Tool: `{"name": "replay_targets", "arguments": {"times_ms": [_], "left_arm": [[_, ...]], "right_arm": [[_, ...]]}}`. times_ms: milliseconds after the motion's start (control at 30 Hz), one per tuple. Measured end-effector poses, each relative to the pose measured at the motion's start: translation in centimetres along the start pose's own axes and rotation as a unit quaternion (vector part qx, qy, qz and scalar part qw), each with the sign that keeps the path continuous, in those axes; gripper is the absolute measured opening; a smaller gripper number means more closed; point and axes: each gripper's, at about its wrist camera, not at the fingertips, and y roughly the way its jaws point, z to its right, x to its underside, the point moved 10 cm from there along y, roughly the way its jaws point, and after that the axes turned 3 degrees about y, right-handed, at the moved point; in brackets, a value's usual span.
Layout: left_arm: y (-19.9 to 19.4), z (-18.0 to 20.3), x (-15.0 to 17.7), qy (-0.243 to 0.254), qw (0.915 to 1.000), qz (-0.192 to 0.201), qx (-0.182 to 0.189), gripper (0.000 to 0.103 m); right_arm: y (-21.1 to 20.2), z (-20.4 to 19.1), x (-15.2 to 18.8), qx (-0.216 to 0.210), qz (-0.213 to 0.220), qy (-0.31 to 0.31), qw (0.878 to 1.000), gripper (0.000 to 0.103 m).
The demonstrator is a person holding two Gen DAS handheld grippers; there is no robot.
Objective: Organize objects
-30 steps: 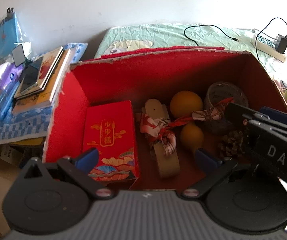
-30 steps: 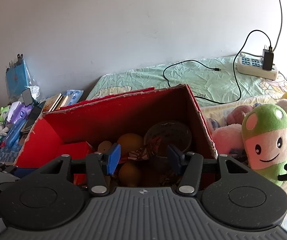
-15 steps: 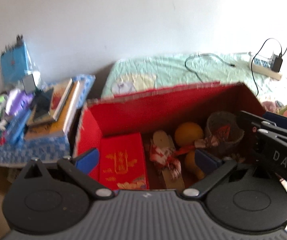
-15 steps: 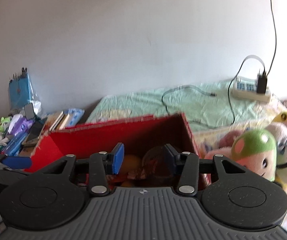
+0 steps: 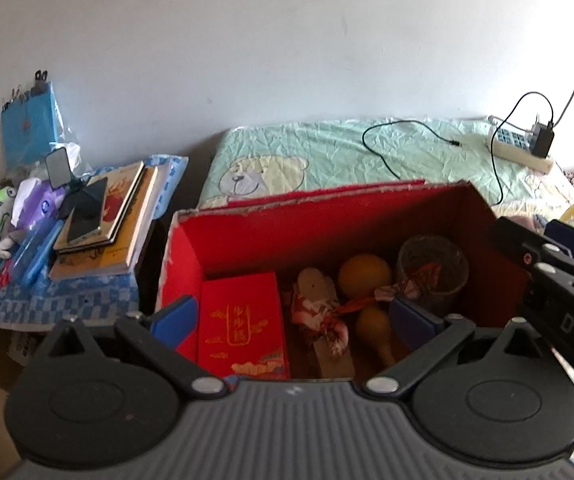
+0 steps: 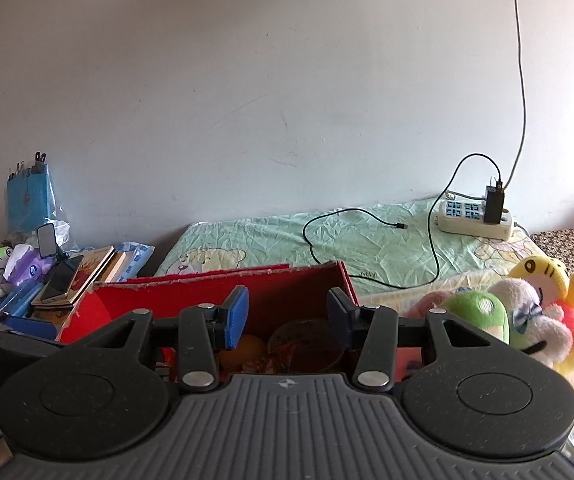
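A red-lined cardboard box (image 5: 319, 220) stands open on the bed. Inside lie a red packet (image 5: 241, 324), a wooden piece tied with patterned cloth (image 5: 321, 316), a tan gourd (image 5: 367, 296) and a clear cup (image 5: 433, 268). My left gripper (image 5: 293, 320) hangs open above the box's near edge with nothing between its fingers. My right gripper (image 6: 287, 316) is also open and empty, raised above the box (image 6: 215, 292); it shows at the right edge of the left wrist view (image 5: 559, 264).
Stacked books with a phone (image 5: 99, 224) and small toys lie on a blue checked cloth to the left. Plush toys (image 6: 523, 316) crowd the right. A power strip (image 6: 475, 220) and black cable (image 6: 367, 232) lie on the green bedsheet behind the box.
Both grippers have lifted and drawn back from the box, so the box now sits lower and smaller in both views. The right gripper's fingers have spread wider.
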Motion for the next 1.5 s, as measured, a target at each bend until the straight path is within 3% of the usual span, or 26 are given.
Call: {"name": "replay_targets", "arguments": {"times_ms": [200,400,600,833,1500], "left_arm": [[0.1,0.6,1.8,-0.003,0.9995,-0.020,0.022,0.102],[-0.3,1.3,2.7,0.009,0.9996,-0.022,0.016,0.102],[-0.3,0.4,3.1,0.011,0.9991,-0.041,-0.005,0.102],[0.0,-0.2,3.3,-0.008,0.9983,-0.057,-0.009,0.102],[0.6,1.6,3.7,0.010,0.9971,-0.075,-0.001,0.102]], "right_arm": [[-0.9,0.5,1.2,0.016,-0.012,0.004,1.000,0.048],[-1.5,1.1,2.2,0.027,-0.027,0.016,0.999,0.048],[-0.9,0.1,2.5,0.003,-0.051,0.031,0.998,0.048],[-0.5,-0.5,1.7,-0.013,-0.051,0.003,0.999,0.049],[0.1,1.1,2.4,0.003,-0.070,0.021,0.997,0.056]]}}
